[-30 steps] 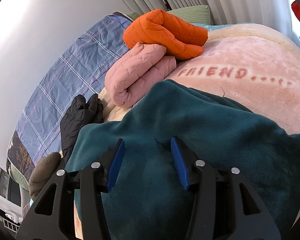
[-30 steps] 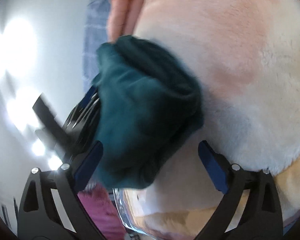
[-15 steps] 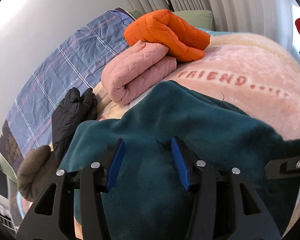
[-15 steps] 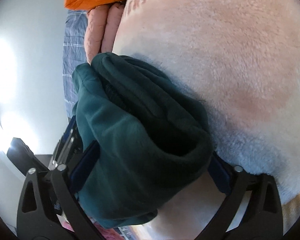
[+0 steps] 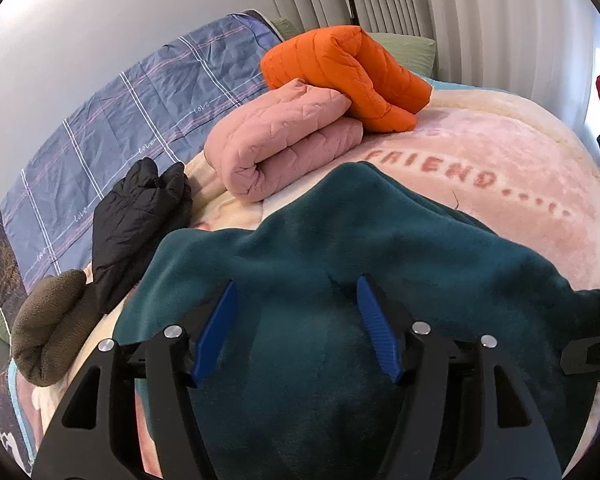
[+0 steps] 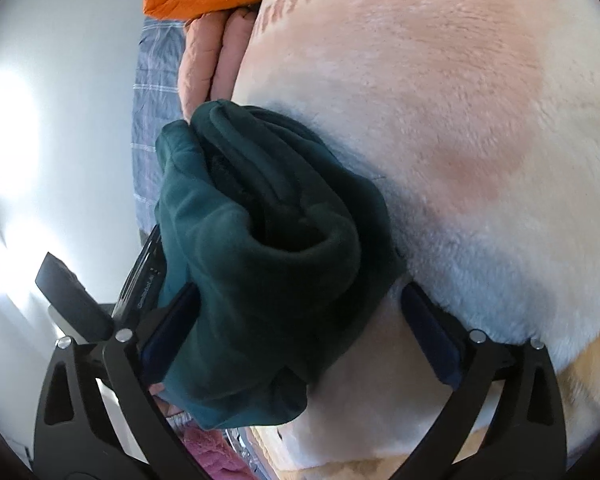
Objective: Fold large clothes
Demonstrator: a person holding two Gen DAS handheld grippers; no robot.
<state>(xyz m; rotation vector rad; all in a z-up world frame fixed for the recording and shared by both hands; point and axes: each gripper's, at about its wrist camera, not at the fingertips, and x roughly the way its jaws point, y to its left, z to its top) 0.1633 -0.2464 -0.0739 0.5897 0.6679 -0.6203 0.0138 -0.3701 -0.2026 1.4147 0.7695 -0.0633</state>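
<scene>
A teal fleece garment [image 5: 380, 240] lies folded over on a pink plush blanket [image 5: 500, 168] lettered "FRIEND". My left gripper [image 5: 296, 282] hovers over the near part of the fleece. Its jaws are opening, and the blue pads stand apart from the cloth. In the right wrist view the fleece [image 6: 260, 240] shows as a thick layered bundle between the wide jaws of my right gripper [image 6: 300, 288]. The left pad lies against the cloth and the right pad stands just off it. Part of the right gripper [image 5: 588, 354] shows at the right edge of the left wrist view.
Behind the fleece lie a folded pink quilted jacket [image 5: 284, 140] and an orange puffer jacket [image 5: 348, 76]. A black jacket [image 5: 136, 216] and a brown fleece [image 5: 48, 328] sit at the left. A blue checked sheet [image 5: 120, 112] runs along the wall; curtains [image 5: 420, 0] hang behind.
The left gripper's pads have spread a little and its view has swung to show more of the left side. The right gripper has closed in, so the fleece bundle now fills its jaws.
</scene>
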